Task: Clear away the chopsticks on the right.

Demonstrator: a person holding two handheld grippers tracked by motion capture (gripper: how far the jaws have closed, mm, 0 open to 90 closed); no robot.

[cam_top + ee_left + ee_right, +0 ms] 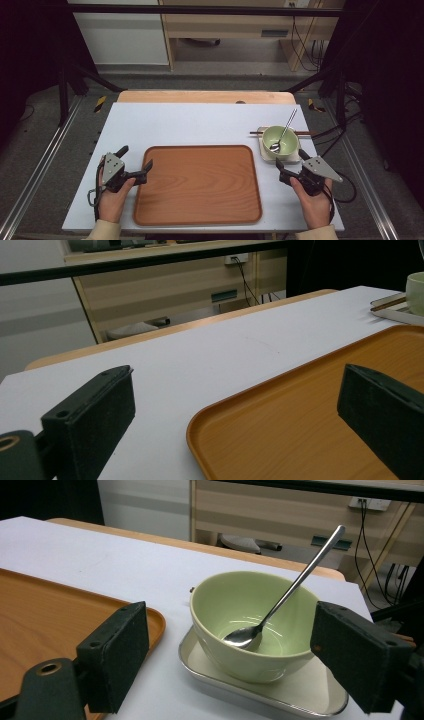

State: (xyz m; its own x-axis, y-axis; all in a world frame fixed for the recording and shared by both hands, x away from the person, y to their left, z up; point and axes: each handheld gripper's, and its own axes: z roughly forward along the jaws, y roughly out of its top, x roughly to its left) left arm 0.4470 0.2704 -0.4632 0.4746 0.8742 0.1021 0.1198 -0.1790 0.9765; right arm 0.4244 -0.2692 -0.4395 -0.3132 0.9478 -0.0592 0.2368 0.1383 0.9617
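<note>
A pale green bowl [252, 625] holding a silver spoon [280, 602] sits on a cream plate [300, 692], just ahead of the black right gripper [235, 655]. To that gripper's left lies a wood-grained orange-brown tray [197, 185] on a white table [200, 125].

Soft, even overhead light fell on the white counter [200, 120], leaving only faint shadows; the surroundings at 9 and 3 o'clock sank into darkness. In the right gripper view a mild gleam sat on the spoon [280, 605], and the near tongs looked slightly soft.
</note>
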